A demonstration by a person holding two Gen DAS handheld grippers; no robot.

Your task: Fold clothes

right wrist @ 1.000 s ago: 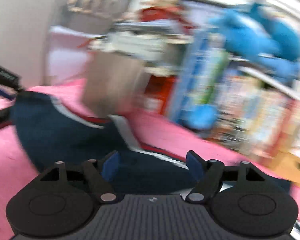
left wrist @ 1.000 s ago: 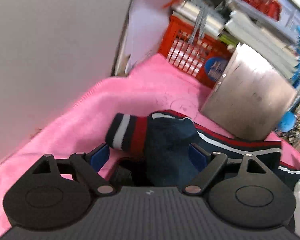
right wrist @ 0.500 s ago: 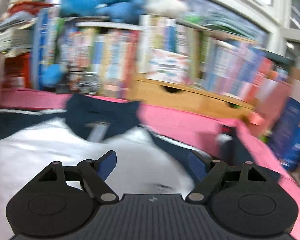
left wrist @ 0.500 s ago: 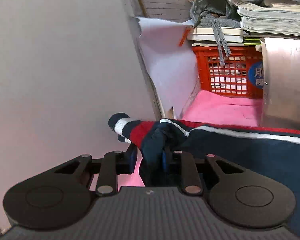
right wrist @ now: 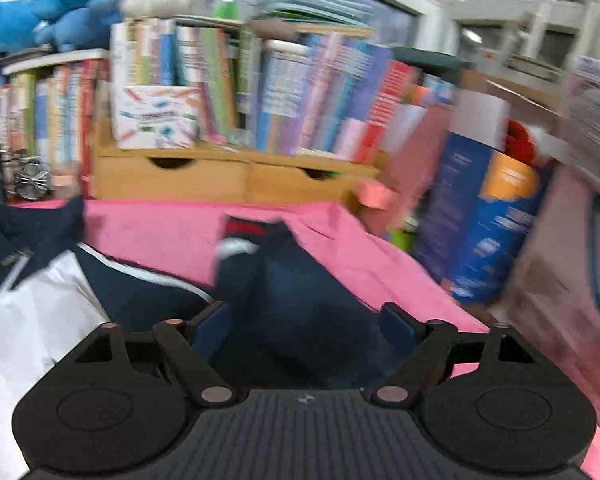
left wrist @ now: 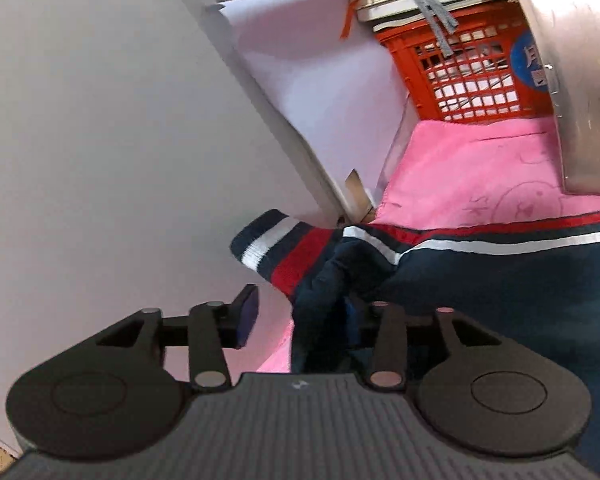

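A: Where's the jacket (left wrist: 500, 280)?
B: Navy knit, striped ribbed cuff (left wrist: 276, 248), spread on the fleecy pink blanket (left wrist: 460, 168).
A: Grippers?
B: Left gripper (left wrist: 300, 316) part-open, sleeve bunched between. Right gripper (right wrist: 304, 320) wide, over the other sleeve (right wrist: 292, 280).
A: Around?
B: Orange crate (left wrist: 468, 76), blurred books (right wrist: 260, 92).

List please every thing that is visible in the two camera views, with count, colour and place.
jacket: one, navy with white and red stripes, on the pink cloth
striped cuff: one, navy, white, red, ahead of the left gripper
pink cloth: one, pink, under the jacket
crate: one, orange-red, behind the cloth
books: many, mixed colours, on the shelf
wooden drawers: two, light wood, below the books
plush toys: blue, top left
left gripper: one, black
right gripper: one, black
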